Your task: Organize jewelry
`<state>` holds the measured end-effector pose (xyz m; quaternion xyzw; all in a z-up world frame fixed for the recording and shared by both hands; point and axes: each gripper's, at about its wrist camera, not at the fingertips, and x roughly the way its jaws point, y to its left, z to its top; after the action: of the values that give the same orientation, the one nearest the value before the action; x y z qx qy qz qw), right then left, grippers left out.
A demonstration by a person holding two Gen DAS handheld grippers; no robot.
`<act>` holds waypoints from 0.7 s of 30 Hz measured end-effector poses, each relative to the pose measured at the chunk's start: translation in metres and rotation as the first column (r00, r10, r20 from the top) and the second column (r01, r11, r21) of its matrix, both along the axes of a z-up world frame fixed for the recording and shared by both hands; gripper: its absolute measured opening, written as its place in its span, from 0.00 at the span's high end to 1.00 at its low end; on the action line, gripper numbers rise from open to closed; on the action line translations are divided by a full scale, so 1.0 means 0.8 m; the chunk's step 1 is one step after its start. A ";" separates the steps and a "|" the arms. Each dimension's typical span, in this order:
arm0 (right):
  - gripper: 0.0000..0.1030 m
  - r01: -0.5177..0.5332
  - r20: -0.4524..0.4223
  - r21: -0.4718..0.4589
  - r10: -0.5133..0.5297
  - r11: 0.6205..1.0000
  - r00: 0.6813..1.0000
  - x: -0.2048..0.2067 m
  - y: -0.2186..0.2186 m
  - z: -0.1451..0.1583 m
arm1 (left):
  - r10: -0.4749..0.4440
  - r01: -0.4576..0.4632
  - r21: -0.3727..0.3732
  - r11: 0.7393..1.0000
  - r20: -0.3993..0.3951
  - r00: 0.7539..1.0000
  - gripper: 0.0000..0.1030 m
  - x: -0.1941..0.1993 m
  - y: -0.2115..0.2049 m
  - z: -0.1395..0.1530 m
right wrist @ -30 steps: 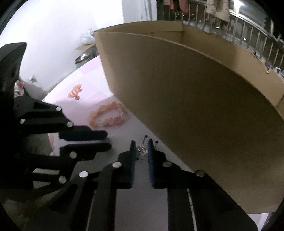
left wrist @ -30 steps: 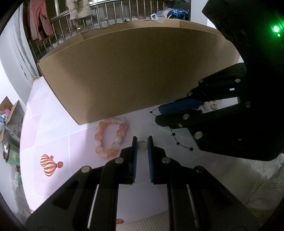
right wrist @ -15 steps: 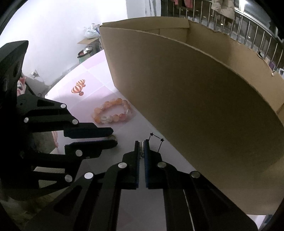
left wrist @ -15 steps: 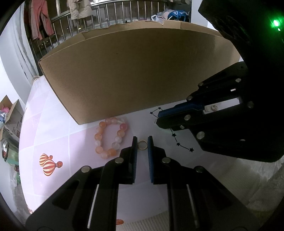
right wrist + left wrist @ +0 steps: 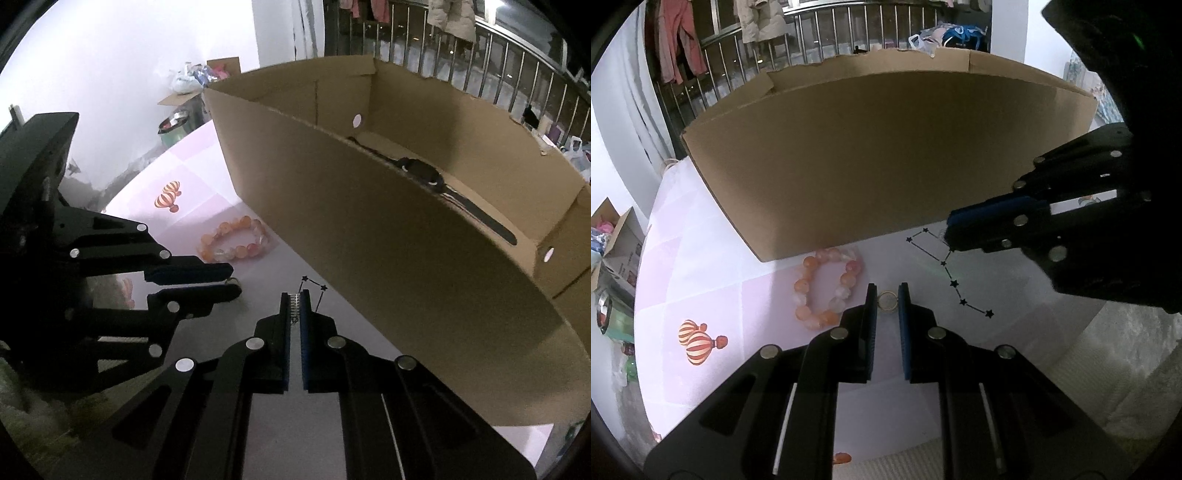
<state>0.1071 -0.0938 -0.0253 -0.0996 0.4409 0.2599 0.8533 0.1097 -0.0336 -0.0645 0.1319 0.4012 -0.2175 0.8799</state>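
1. A small gold ring (image 5: pixel 887 301) sits between the tips of the left gripper (image 5: pixel 887 306), just in front of the cardboard box (image 5: pixel 879 155); the blue pads stand narrowly apart at either side of it and appear to be clamped on it, though the contact itself is too fine to confirm; in the right wrist view a sliver of it shows at those tips (image 5: pixel 232 281).
2. A small silvery piece with a row of clear stones (image 5: pixel 294 306) is pinched at the very tip of the right gripper (image 5: pixel 294 308), whose jaws are clenched on it; it lies close to the box's near wall (image 5: pixel 369 258); from the left wrist view the right gripper (image 5: pixel 951 234) shows side-on, a pale glint at its tip.
3. An orange and white bead bracelet (image 5: pixel 827 284) lies flat on the table (image 5: pixel 701 277), touching or nearly touching the foot of the box's near wall, left of the ring; it is free of both grippers.
4. Inside the box a dark wristwatch (image 5: pixel 424 173) lies stretched out along the floor, behind the near wall.
5. A printed line of black stars (image 5: pixel 951 275) runs across the table in front of the box, between the two grippers; a striped balloon print (image 5: pixel 700 338) lies further out from the box, beyond the bracelet.
6. Behind the box stands a metal railing (image 5: pixel 798 40) with clothes (image 5: pixel 676 40) hanging on it.
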 end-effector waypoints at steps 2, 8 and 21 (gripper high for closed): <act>0.95 0.004 0.009 0.007 -0.004 1.000 1.000 -0.004 -0.003 0.006 | 0.000 0.000 -0.001 1.000 0.009 1.000 0.90 -0.002 0.000 0.004; 0.95 0.020 0.049 0.055 -0.023 0.998 0.999 -0.019 -0.012 0.033 | 0.001 0.000 -0.018 1.000 0.058 0.998 0.90 -0.013 0.002 0.029; 0.95 0.034 0.244 0.233 -0.093 0.972 0.965 -0.029 -0.057 0.136 | -0.022 0.047 -0.099 0.994 0.245 0.969 1.00 -0.007 0.012 0.146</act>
<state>0.0841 -0.1391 0.0838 -0.0196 0.2987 0.2662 0.9163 0.1041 -0.0243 0.0526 0.1184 0.2761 -0.2356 0.9243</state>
